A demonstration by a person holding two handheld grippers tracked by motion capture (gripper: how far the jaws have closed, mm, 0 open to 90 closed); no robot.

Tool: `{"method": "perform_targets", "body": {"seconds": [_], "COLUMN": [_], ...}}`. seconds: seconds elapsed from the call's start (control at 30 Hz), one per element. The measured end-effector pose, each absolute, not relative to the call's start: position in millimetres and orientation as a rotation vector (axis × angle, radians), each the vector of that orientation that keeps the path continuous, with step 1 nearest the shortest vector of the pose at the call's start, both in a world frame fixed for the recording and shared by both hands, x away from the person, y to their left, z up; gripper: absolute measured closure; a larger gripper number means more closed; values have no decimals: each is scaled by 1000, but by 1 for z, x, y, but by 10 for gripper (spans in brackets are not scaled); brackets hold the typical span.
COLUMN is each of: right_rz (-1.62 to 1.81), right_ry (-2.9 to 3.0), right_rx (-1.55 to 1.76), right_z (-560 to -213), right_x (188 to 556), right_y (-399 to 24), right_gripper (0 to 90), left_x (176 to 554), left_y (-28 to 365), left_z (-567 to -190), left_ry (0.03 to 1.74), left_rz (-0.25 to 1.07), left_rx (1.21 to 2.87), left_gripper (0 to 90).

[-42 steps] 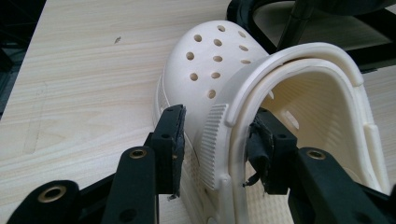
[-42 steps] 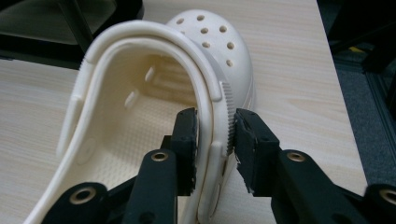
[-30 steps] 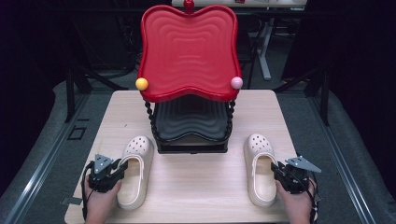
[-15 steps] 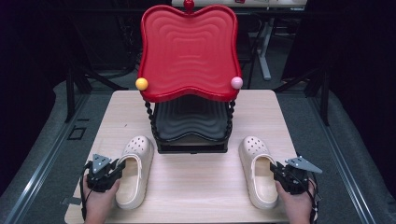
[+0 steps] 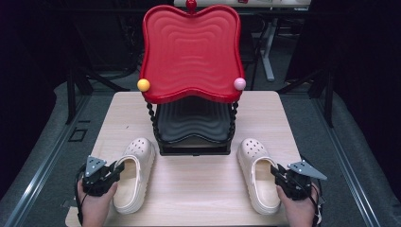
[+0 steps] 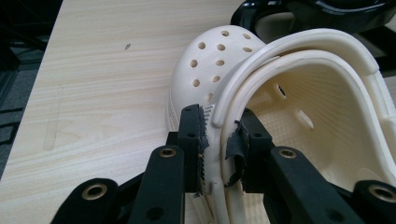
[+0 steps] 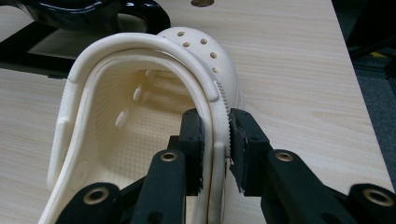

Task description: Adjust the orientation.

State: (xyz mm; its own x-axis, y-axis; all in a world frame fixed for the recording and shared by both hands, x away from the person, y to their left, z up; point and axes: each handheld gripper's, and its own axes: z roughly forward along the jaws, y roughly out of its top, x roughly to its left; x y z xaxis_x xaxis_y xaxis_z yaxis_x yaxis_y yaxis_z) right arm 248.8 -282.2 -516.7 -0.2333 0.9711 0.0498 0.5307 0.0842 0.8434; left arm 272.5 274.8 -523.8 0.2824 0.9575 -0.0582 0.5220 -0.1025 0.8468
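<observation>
left claw point(image 6: 215, 140) clamped on left clog's point(image 5: 132, 172) wall, right claw point(image 7: 215, 140) clamped on right clog point(image 5: 257, 172), two-tier shoe rack point(image 5: 191, 137) behind

Your left hand point(image 5: 94, 203) comes in from the bottom edge at the left, wrapped around the left tool point(image 5: 115, 169), which points forward and a little toward the middle. Its grey three-cornered plate sits on top, tipped up. In the left gripper view the two black jaws have just been closing and now press from both sides on the wall of the cream clog point(image 6: 289, 93) between them. Your right hand point(image 5: 298, 208) mirrors it at the bottom right, holding the right tool point(image 5: 275, 171) aimed forward and slightly inward, plate on top, cable trailing by the wrist. Its jaws clamp the side wall of the other clog point(image 7: 140, 93), one pad inside, one outside.
</observation>
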Motion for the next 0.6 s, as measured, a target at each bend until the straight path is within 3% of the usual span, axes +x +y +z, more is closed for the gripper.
{"method": "perform_targets", "body": {"seconds": [0.6], "right_rz": [1152], "right_ry": [1829], "right_rx": [1391], "right_z": [-487], "right_x": [226], "right_y": [-261], "right_gripper": [755], "left_x": [246], "left_y": [269], "left_z": [-502], "left_ry": [1279], "left_rz": [700], "left_rx": [1742], "left_gripper": [753]}}
